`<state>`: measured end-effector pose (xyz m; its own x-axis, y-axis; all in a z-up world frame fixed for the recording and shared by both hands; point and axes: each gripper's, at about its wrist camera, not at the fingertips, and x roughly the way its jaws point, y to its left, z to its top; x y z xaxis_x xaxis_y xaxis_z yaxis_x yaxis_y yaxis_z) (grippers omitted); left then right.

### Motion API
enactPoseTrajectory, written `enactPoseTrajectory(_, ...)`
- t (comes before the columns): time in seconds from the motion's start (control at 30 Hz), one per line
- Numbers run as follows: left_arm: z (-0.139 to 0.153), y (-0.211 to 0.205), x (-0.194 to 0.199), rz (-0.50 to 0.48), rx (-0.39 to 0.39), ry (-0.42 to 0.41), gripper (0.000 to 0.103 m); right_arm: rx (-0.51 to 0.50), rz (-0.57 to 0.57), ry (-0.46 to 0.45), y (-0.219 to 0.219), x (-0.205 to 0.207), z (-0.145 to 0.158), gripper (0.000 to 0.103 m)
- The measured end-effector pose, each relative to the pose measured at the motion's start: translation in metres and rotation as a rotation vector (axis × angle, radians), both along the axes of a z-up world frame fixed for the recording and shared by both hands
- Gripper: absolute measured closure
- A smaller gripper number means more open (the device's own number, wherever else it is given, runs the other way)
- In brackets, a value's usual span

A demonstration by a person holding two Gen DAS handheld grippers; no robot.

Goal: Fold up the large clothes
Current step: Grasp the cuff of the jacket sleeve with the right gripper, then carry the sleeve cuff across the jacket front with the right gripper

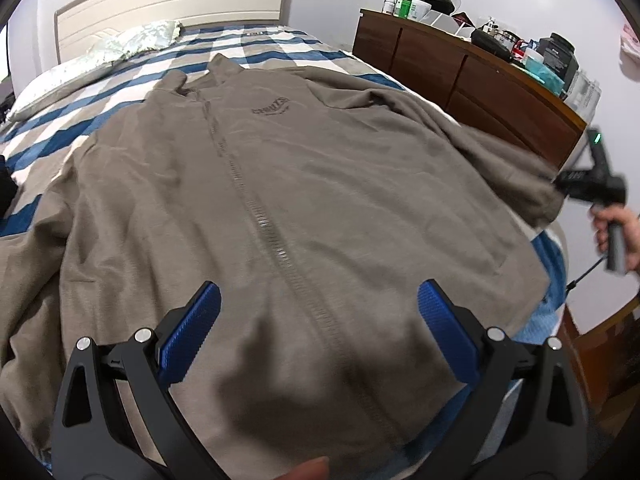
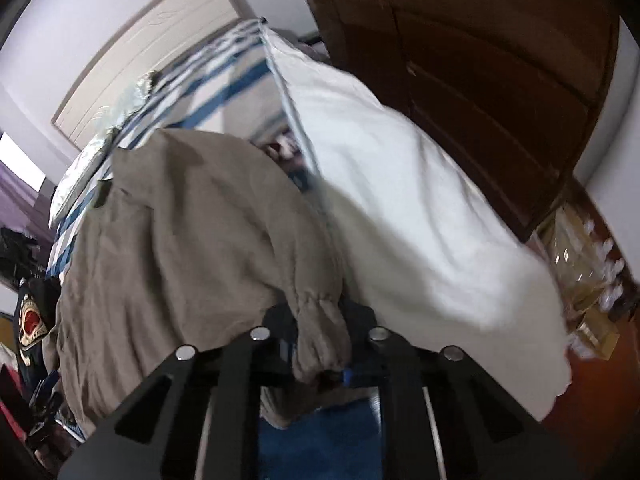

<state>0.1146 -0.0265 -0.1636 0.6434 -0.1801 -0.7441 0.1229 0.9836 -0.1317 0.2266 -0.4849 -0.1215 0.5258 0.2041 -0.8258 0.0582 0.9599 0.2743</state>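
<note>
Right fingers (image 2: 320,360) clamp the grey-brown zip jacket's gathered cuff (image 2: 320,336); left fingers (image 1: 200,332) gape empty; thin grip may slip.

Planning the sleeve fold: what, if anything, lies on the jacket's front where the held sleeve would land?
Nothing visible does. The grey-brown zip-up jacket lies flat on the blue-and-white checked bedspread, its front bare. The right gripper is shut on the sleeve cuff; the left gripper hovers open above the hem.
</note>
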Motion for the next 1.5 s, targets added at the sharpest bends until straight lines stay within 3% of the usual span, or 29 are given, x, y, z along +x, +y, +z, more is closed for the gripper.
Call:
enactPoseTrajectory(0.23, -0.016, 0.029, -0.017, -0.035, -0.125, 0.035, 0.007, -0.106, 0.058, -0.143, 0.070, -0.001, 0.095, 0.089)
enactPoseTrajectory(0.33, -0.026, 0.038, -0.021, -0.019, -0.139, 0.054, 0.007, -0.124, 0.118, -0.189, 0.112, 0.000, 0.132, 0.089)
enactPoseTrajectory(0.63, -0.031, 0.055, -0.035, -0.012, -0.143, 0.046, 0.007, -0.156, 0.242, -0.264, 0.261, 0.016, 0.187, 0.089)
enactPoseTrajectory(0.73, -0.029, 0.058, -0.040, 0.002, -0.094, 0.017, 0.007, -0.162, 0.280, -0.291, 0.307, 0.023, 0.199, 0.089)
enactPoseTrajectory(0.8, -0.027, 0.063, -0.043, 0.028, -0.080, -0.004, 0.016, -0.170, 0.314, -0.308, 0.338, 0.027, 0.206, 0.089)
enactPoseTrajectory(0.87, -0.027, 0.067, -0.041, 0.048, -0.078, 0.012, 0.043, -0.185, 0.353, -0.329, 0.372, 0.030, 0.214, 0.089)
enactPoseTrajectory(1.0, -0.035, 0.077, -0.034, 0.051, -0.111, 0.073, 0.065, -0.201, 0.439, -0.354, 0.431, 0.037, 0.227, 0.089)
enactPoseTrajectory(1.07, -0.040, 0.079, -0.031, 0.037, -0.119, 0.096, 0.090, -0.222, 0.501, -0.359, 0.467, 0.039, 0.228, 0.089)
enactPoseTrajectory(1.1, -0.042, 0.079, -0.031, 0.029, -0.125, 0.104, 0.092, -0.235, 0.531, -0.353, 0.484, 0.042, 0.226, 0.089)
enactPoseTrajectory(1.23, -0.047, 0.076, -0.030, -0.007, -0.153, 0.122, 0.093, -0.308, 0.653, -0.289, 0.547, 0.050, 0.197, 0.089)
enactPoseTrajectory(1.5, -0.053, 0.067, -0.026, -0.039, -0.147, 0.147, 0.100, -0.522, 0.891, 0.004, 0.651, 0.066, 0.058, 0.089)
